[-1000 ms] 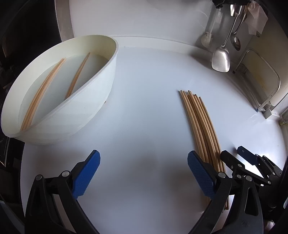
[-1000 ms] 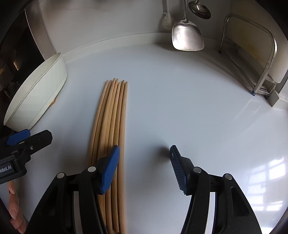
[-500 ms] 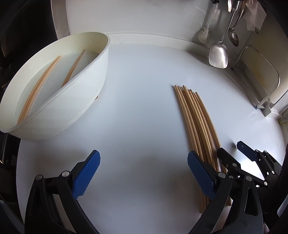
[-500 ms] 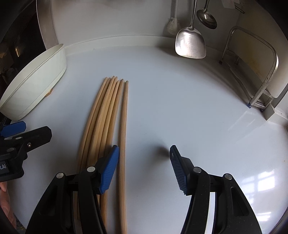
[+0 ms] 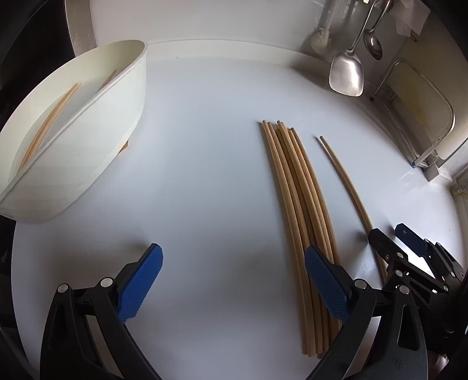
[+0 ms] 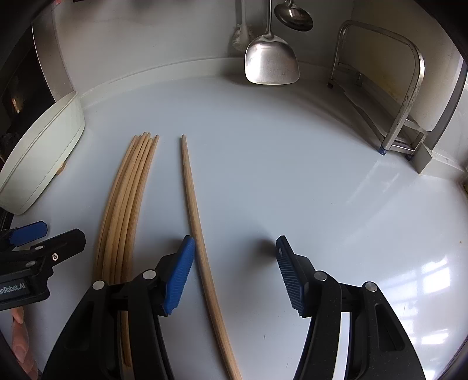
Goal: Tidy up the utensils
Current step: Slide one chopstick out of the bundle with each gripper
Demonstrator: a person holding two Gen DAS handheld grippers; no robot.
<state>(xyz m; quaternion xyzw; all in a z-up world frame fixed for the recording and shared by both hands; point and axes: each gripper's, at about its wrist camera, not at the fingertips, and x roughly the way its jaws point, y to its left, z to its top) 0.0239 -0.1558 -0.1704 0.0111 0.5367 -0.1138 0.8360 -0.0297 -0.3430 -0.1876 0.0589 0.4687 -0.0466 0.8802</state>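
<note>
A home kitchen: a steel spatula (image 6: 272, 61) and ladle (image 6: 294, 18) hang on the wall at the back edge of a white surface (image 6: 292, 175), with a metal rack (image 6: 403, 96) in the right corner.

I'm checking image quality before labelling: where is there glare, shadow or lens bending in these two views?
Right wrist view: window glare on the counter at lower right, and a soft shadow by the right gripper. Left wrist view: a dim shadow patch between the left gripper fingers. Both views: fisheye bends the chopsticks and darkens the corners.
</note>
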